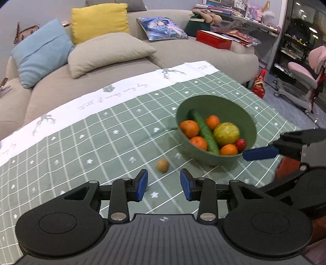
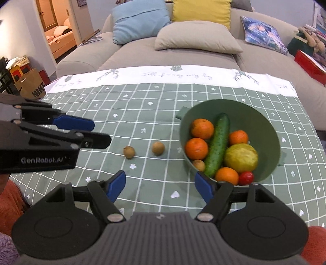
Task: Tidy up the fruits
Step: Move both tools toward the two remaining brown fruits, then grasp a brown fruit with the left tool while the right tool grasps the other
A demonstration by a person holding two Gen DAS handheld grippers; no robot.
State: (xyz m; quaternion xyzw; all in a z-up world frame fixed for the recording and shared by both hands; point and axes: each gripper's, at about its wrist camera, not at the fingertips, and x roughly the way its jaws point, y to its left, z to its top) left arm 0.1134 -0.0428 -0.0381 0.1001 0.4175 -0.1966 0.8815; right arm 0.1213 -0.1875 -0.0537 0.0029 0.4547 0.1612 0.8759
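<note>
A: Readable text? "GenRobot.AI" on left claw (image 2: 97, 132), "NIKE" on paper bag (image 2: 30, 86).
B: Claws? Both gape, empty; right claw (image 2: 161, 183) wider.
A: Fruit? Green bowl (image 2: 271, 130) on counter holds oranges, cucumber (image 2: 218, 144). Right view shows two longans (image 2: 129, 152) on the cloth, left view one.

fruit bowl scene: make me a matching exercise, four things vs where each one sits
Things
1. cucumber
2. small red fruit
3. two small brown fruits
4. yellow cushion

Places
A. on the sofa
B. on the tablecloth, outside the bowl
C. lying between the oranges in the bowl
D. in the bowl, at its near rim

Pairs: 1-C, 2-D, 3-B, 4-A
</note>
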